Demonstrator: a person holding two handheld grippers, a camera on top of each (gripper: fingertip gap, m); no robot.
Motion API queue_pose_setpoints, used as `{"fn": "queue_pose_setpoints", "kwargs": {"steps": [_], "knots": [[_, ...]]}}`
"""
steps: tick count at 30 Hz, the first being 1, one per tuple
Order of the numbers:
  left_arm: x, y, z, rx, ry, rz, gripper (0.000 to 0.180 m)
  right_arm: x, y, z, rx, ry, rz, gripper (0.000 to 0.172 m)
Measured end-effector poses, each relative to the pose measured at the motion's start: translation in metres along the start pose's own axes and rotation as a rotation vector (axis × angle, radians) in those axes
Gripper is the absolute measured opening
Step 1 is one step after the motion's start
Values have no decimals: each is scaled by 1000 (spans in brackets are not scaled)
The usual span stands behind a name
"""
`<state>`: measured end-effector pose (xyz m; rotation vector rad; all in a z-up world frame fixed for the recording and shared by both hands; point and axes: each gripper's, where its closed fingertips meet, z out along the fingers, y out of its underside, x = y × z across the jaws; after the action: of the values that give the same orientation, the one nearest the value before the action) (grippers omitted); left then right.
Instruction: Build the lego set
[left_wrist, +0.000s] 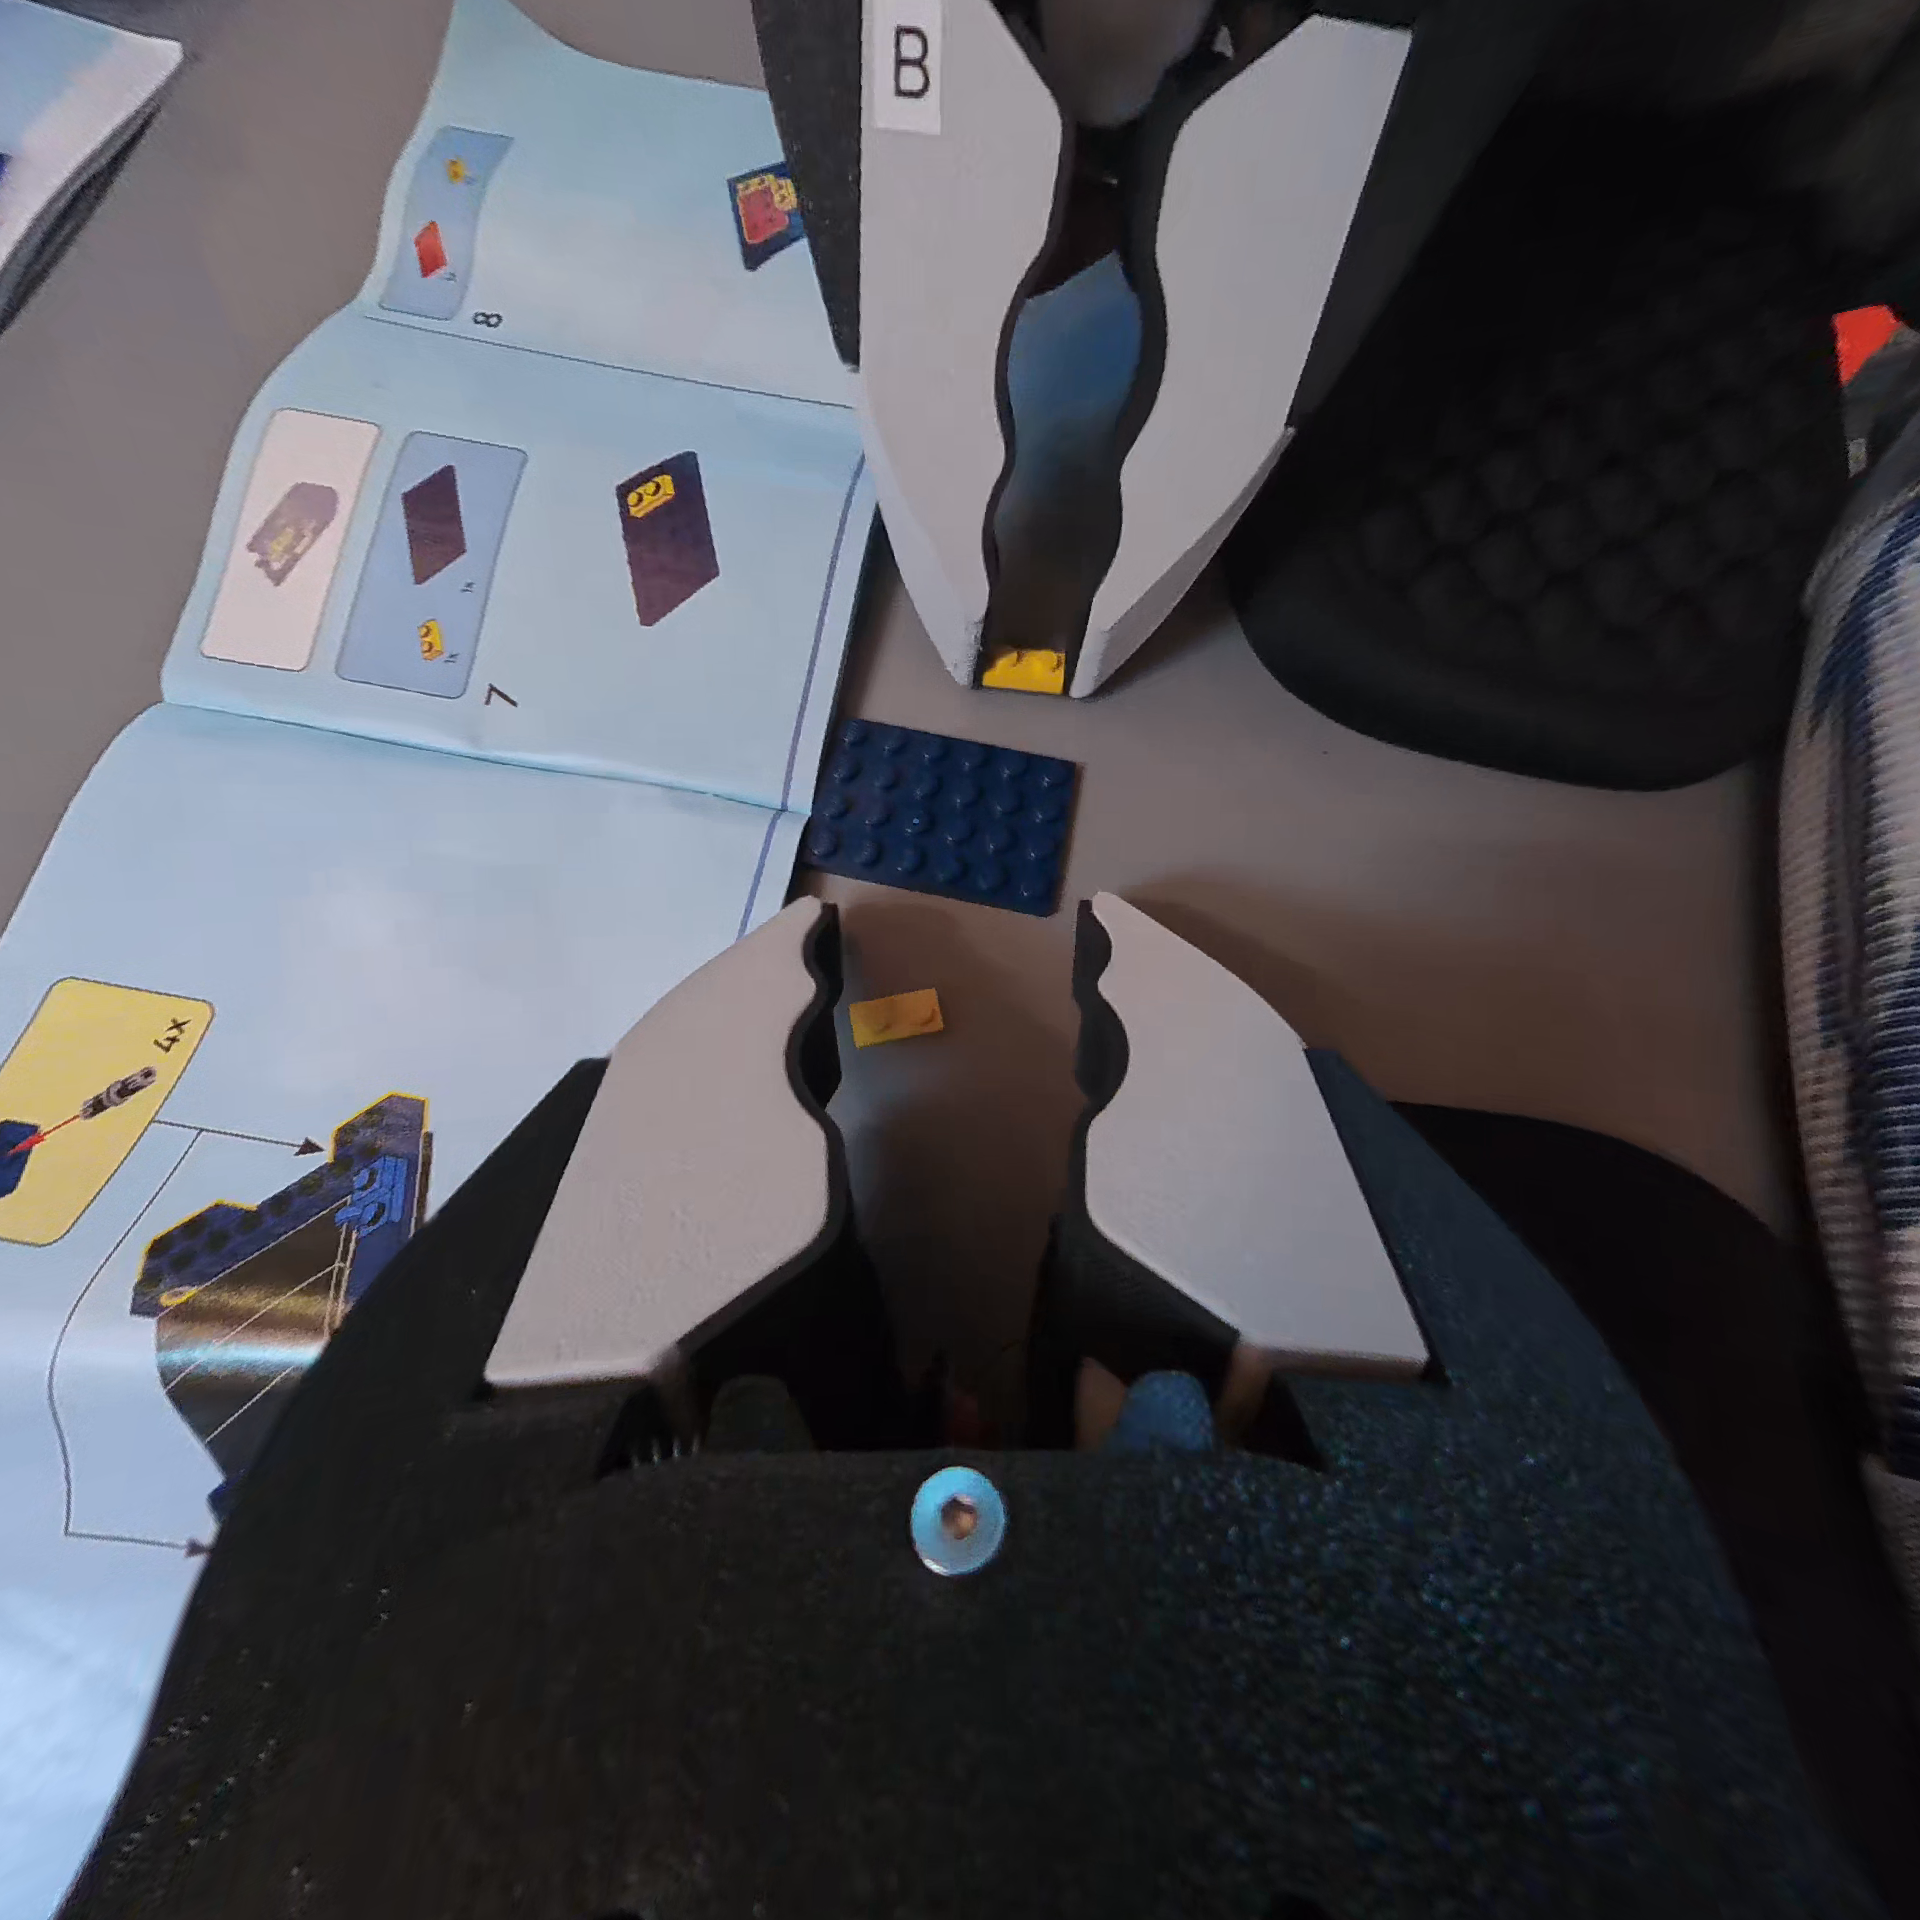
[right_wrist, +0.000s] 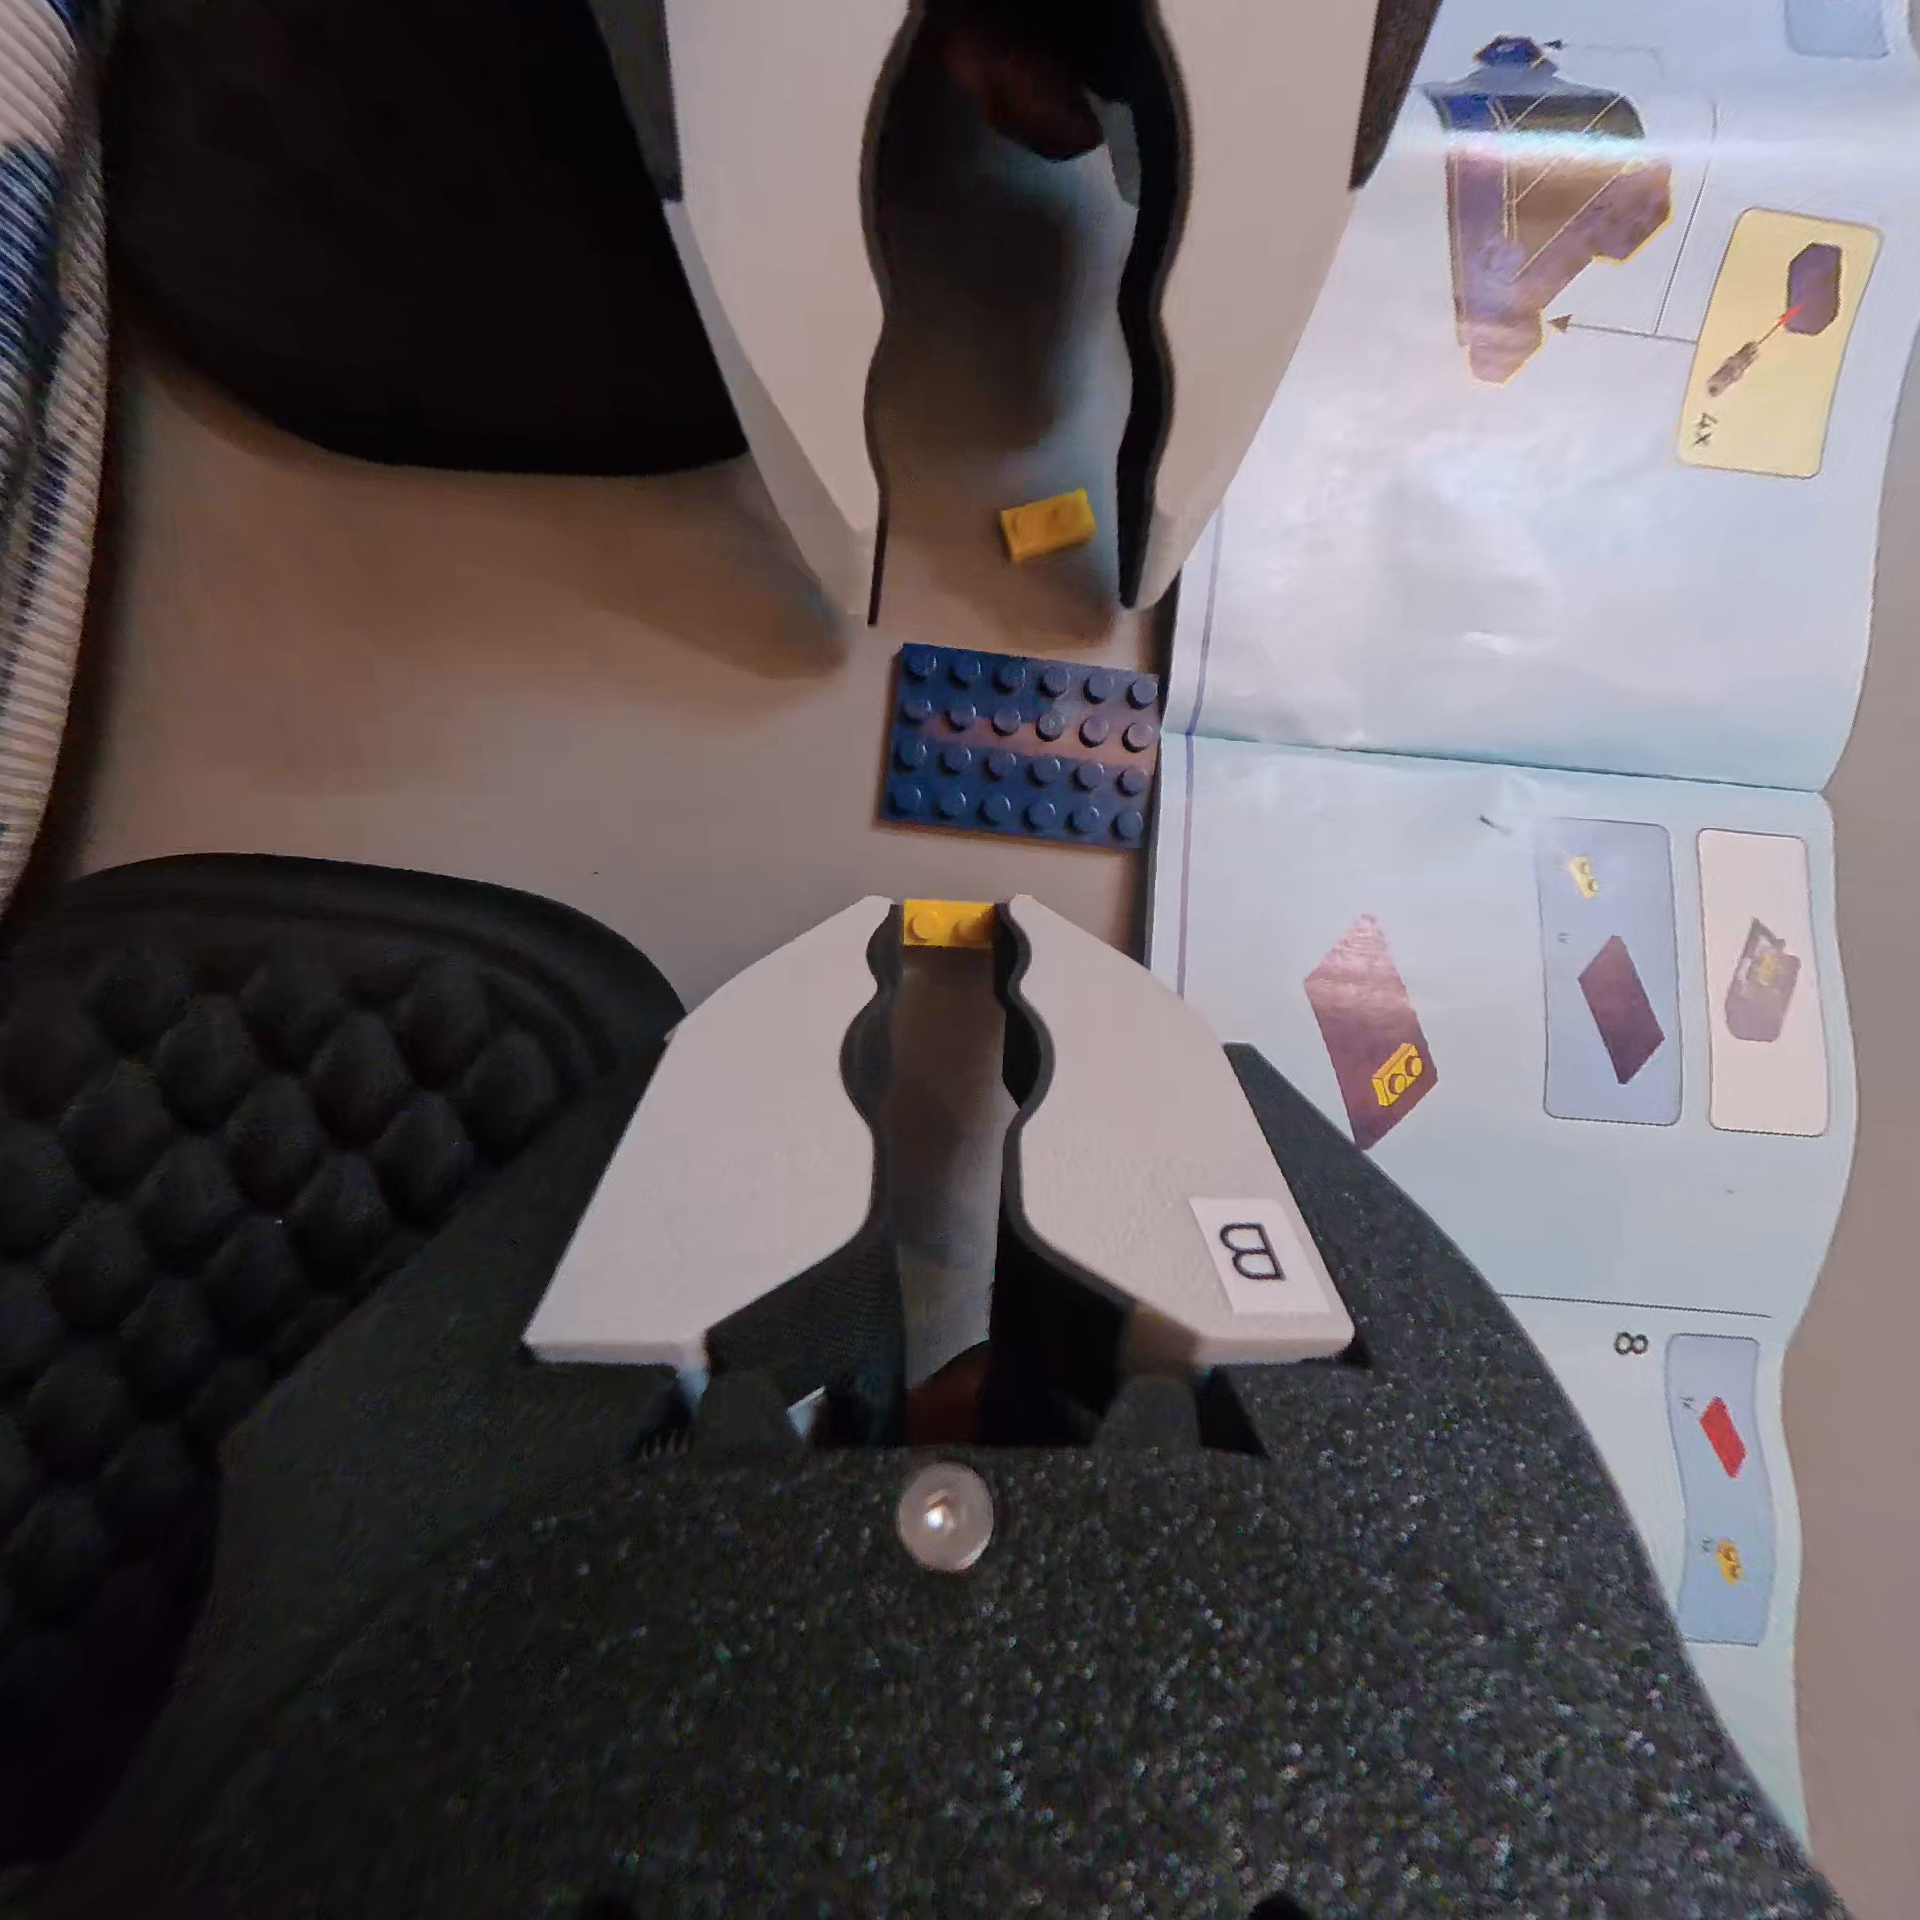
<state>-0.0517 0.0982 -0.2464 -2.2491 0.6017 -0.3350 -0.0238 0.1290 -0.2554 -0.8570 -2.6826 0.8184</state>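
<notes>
Left gripper (left_wrist: 951, 914) gapes over a loose yellow brick (left_wrist: 896, 1016) on the worktop (left_wrist: 1351, 883); right gripper (right_wrist: 949, 909) clamps another yellow brick (right_wrist: 948, 923) beside the blue plate (right_wrist: 1020, 746).

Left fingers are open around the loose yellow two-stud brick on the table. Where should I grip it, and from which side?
Probably from straight above, across the two long sides of the small yellow two-stud brick. It lies flat, studs up, slightly askew between the open left gripper fingers, nearer one finger; centre and twist to match first.

Two yellow bricks (left_wrist: 896, 1015) (right_wrist: 948, 924), a dark blue studded plate (right_wrist: 1023, 746), pale blue booklet (left_wrist: 499, 540), grey table (left_wrist: 1351, 883).
</notes>
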Motion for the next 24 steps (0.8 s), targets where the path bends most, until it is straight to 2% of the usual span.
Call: {"fn": "queue_pose_setpoints", "kwargs": {"steps": [16,24], "knots": [[4,-1,7,0,63,-21,40,-21,-20,11,89,-114,-42,16],[2,-2,7,9,80,-52,48,-6,-15,3,121,-87,26,16]]}}
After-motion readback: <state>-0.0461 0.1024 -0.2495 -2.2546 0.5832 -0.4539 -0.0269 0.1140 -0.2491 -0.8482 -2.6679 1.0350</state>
